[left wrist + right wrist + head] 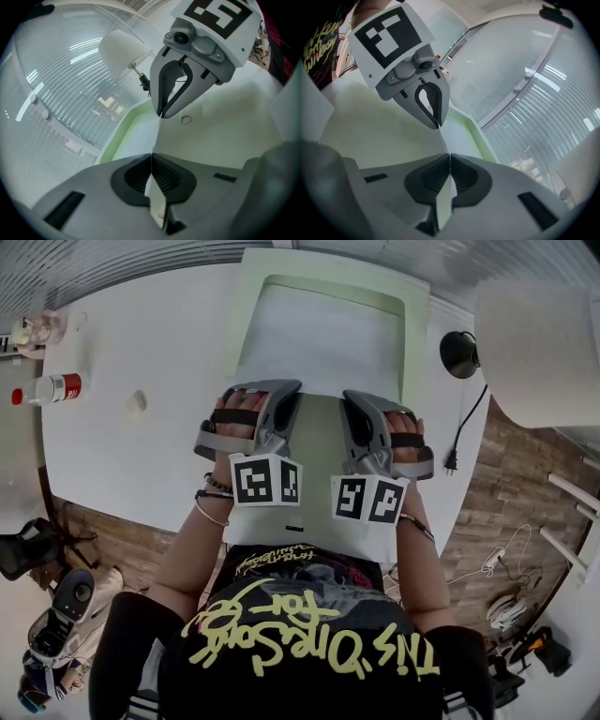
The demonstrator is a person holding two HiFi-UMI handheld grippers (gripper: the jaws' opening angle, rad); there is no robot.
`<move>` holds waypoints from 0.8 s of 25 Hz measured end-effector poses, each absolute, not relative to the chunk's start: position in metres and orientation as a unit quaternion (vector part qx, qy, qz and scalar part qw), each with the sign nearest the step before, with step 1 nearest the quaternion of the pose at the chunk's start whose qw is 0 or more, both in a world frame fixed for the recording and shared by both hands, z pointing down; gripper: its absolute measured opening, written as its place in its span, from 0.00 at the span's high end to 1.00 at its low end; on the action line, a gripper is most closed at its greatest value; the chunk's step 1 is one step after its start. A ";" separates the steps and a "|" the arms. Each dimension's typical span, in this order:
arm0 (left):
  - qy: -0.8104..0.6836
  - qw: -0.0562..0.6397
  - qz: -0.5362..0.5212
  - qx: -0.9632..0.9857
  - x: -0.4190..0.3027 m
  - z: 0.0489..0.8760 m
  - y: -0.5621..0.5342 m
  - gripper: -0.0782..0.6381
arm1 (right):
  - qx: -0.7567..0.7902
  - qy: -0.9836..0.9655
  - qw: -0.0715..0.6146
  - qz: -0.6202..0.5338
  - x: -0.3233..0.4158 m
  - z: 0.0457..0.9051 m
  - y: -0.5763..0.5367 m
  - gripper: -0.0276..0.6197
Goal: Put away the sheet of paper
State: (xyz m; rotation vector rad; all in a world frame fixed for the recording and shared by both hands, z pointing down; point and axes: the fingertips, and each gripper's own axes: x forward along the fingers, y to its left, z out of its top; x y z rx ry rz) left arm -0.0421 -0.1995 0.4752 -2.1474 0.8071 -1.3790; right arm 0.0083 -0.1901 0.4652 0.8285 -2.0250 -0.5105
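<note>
Both grippers hold the near edge of the sheet of paper (323, 334). The left gripper (284, 395) has its jaws together on a thin strip of it, and the right gripper (352, 401) is clamped on the same edge just beside it. The rest of the sheet reaches forward over the pale green tray (246, 306) on the white surface (131, 456).

The grip is narrow and all on one edge, so the far end hangs free. It may droop and catch on the tray's rim, then buckle or fold rather than slide in flat. If the two grippers pull apart or twist unevenly, the sheet between them could crease or tear. If one lets go first, the sheet would swing askew.

The sheet covers the tray's near rim and most of its floor. Its far edge seems to lie inside the tray, but I cannot tell whether it touches there. How deep each pinch goes is also unclear.
</note>
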 end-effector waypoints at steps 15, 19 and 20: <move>0.294 0.233 -0.501 -0.780 -0.040 0.474 -0.208 0.88 | 0.336 -0.806 0.439 -0.212 0.011 0.464 -0.204 0.94; 0.293 0.234 -0.503 -0.779 -0.040 0.475 -0.210 0.88 | 0.335 -0.805 0.440 -0.214 0.011 0.464 -0.206 0.94; 0.293 0.234 -0.503 -0.779 -0.040 0.475 -0.210 0.88 | 0.335 -0.805 0.440 -0.215 0.011 0.464 -0.207 0.94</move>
